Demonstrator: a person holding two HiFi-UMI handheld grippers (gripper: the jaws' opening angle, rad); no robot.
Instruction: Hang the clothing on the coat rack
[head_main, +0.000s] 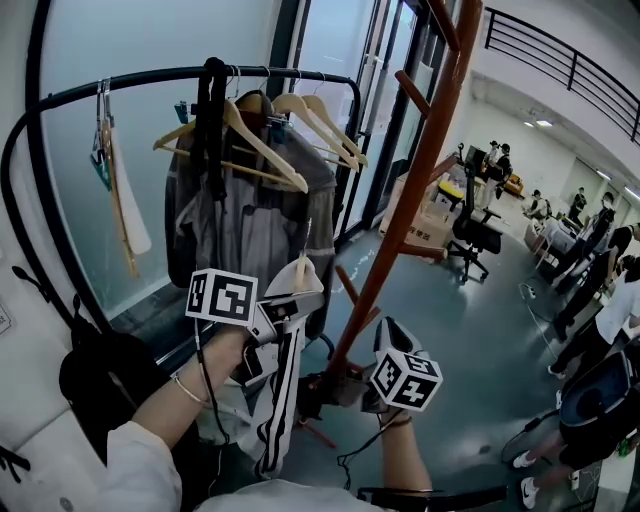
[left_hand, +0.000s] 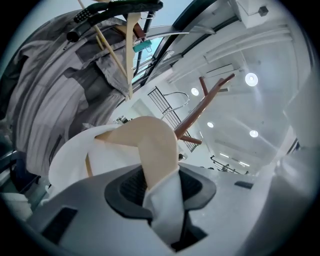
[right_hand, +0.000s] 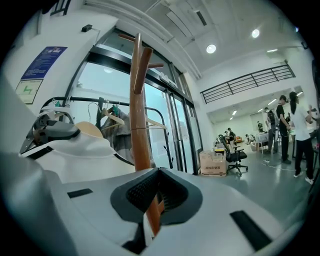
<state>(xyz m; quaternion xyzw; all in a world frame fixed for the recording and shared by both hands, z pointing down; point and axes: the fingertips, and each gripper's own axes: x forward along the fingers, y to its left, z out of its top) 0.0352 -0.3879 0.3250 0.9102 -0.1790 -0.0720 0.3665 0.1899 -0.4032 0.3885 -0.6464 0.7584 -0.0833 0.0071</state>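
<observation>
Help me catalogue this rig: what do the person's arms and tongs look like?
Left tongs and right tongs are white shells with black ribbed pads; each bears a black-and-white marker cube and black cable. White sleeve, thin bracelet on left arm.

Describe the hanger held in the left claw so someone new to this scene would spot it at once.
Start at the black clothes rail with its row of wooden hangers. Below them, the left claw grips a pale wooden hanger carrying a white garment with black stripes; it alone is off the rail.
</observation>
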